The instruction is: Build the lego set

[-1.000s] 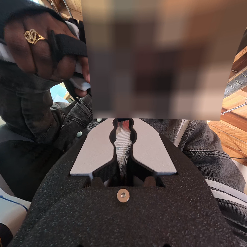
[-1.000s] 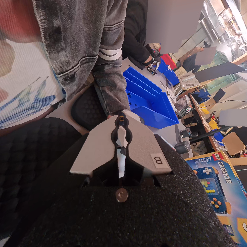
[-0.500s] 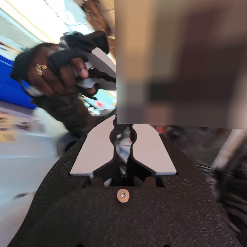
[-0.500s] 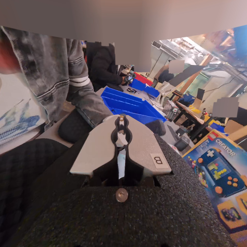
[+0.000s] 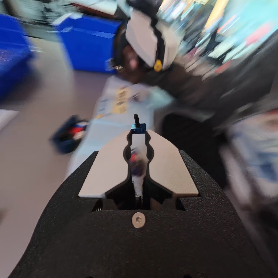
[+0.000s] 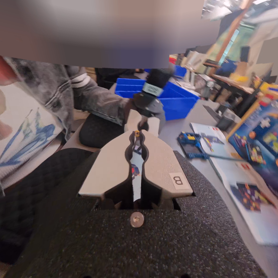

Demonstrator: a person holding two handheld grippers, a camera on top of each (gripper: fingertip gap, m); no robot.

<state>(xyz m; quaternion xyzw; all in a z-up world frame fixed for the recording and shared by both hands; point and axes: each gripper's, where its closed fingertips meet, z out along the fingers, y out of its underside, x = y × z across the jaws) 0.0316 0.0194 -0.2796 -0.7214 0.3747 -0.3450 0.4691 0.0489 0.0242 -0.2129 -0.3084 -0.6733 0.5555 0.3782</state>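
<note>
Left gripper (image 5: 138, 131): fingertips clamped on a small blue brick (image 5: 138, 129), held at the very tips.
Black pin (image 5: 136, 119): stands up out of the brick, long axis pointing away from the jaws.
Right gripper (image 6: 137, 133): nearly closed, pinching a tiny yellow piece (image 6: 136, 133).
Relation: the two grippers are close above the grey table (image 6: 195, 120); a blue bin (image 6: 177, 103) sits beyond them.

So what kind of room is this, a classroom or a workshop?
Probably a workshop or hobby lab. Blue plastic bins sit on a grey table, beside a toy brick set box, an open instruction booklet and a half-built blue brick model. More cluttered desks stand behind.
</note>
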